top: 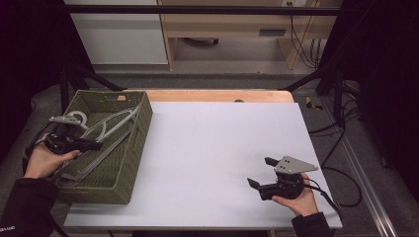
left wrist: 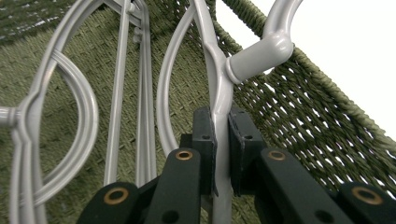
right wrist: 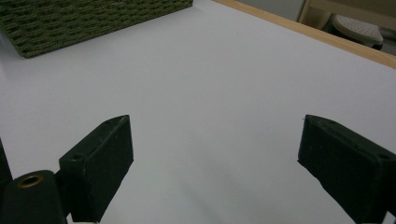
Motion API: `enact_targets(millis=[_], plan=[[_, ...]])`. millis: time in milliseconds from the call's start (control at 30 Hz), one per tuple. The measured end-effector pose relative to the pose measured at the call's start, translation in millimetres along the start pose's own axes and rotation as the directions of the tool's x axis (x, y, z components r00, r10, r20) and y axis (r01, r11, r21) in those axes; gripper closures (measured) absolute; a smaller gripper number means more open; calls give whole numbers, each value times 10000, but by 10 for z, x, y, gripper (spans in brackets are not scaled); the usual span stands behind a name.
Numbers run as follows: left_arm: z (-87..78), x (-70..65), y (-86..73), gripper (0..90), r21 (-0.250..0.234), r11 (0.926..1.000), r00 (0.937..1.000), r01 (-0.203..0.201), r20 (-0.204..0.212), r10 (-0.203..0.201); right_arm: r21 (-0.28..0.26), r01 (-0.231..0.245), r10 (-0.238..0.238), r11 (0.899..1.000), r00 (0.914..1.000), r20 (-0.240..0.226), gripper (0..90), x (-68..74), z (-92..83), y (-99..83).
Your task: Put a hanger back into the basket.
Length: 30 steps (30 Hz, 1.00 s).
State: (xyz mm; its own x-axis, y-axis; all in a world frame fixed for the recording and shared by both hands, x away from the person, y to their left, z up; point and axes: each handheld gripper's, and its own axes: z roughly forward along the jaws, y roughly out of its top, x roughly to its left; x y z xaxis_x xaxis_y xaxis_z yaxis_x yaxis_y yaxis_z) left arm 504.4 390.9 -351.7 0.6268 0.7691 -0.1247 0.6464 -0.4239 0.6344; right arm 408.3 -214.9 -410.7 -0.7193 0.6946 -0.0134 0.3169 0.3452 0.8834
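A grey plastic hanger [left wrist: 219, 88] is clamped at its neck by the left gripper [left wrist: 222, 154] inside the green woven basket [top: 132, 148] — its long axis running along the basket's length — while the right gripper [top: 261, 174] is held open-jawed, well apart, over the white table [top: 212, 148].

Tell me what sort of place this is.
Probably a lab or workshop set up for recording handling tasks. A bare white table stands inside a dark metal frame, loose cables trail over the floor, and plain wooden furniture stands behind. The table holds a green basket of grey hangers.
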Motion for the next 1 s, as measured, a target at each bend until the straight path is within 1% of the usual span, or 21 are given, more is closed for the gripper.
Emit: enact_targets(millis=[100,200,233,333,433,500,600,633,700,733,767,800,833,867,900,933,967,1000], plan=[[61,13,-16,824,-20,9997,9996,252,88,-252,-4,-9,9,10000,10000,-9,108,0,1,1],[121,25,-45,824,104,9992,9992,380,103,-381,-15,12,-12,10000,10000,-7,108,0,0,1],[133,27,-59,824,64,9991,9991,416,123,-417,-22,-3,2,10000,10000,-25,108,-1,-2,1],[143,42,-92,823,-42,9980,9978,632,225,-631,-22,6,-6,10000,10000,-22,109,0,1,1],[152,65,-118,820,17,9974,9973,720,154,-720,1,16,-16,10000,10000,-7,109,1,4,0],[133,87,-137,817,-166,9962,9963,851,137,-849,5,20,-20,10000,10000,-1,109,1,4,-1],[83,142,-165,805,-529,9914,9928,1194,51,-1193,-4,27,-27,10000,10000,3,109,0,3,-1],[59,163,-171,800,-704,9888,9911,1313,-112,-1324,-1,25,-25,10000,10000,2,109,-1,4,-1],[31,186,-173,785,-898,9864,9891,1377,-395,-1416,14,33,-33,10000,10000,11,109,-2,6,-3],[17,199,-173,780,-983,9846,9871,1443,-559,-1503,16,35,-35,10000,10000,13,109,-3,8,-4],[-1,228,-179,766,-1208,9798,9806,1591,-953,-1710,30,29,-29,10000,10000,15,109,-2,9,-4],[-16,254,-186,745,-1273,9774,9753,1685,-1218,-1840,35,39,-39,10000,10000,12,109,0,10,-5],[-27,280,-196,740,-1303,9759,9682,1752,-1571,-1948,35,40,-40,10000,10000,10,109,0,10,-5],[-33,310,-206,734,-1289,9740,9584,1864,-1943,-2091,27,38,-38,10000,10000,13,109,-1,11,-5],[-27,337,-218,721,-1289,9717,9459,1982,-2348,-2241,25,50,-50,10000,10000,16,109,-3,13,-6],[-25,361,-229,696,-1239,9719,9373,2003,-2646,-2269,33,40,-40,10000,10000,15,109,-2,16,-7],[-22,391,-245,670,-1214,9683,9252,2184,-2898,-2450,39,40,-40,10000,10000,13,109,-3,18,-8],[-22,428,-269,632,-1262,9640,9117,2342,-3158,-2629,56,13,-13,10000,10000,4,109,-2,22,-10]])
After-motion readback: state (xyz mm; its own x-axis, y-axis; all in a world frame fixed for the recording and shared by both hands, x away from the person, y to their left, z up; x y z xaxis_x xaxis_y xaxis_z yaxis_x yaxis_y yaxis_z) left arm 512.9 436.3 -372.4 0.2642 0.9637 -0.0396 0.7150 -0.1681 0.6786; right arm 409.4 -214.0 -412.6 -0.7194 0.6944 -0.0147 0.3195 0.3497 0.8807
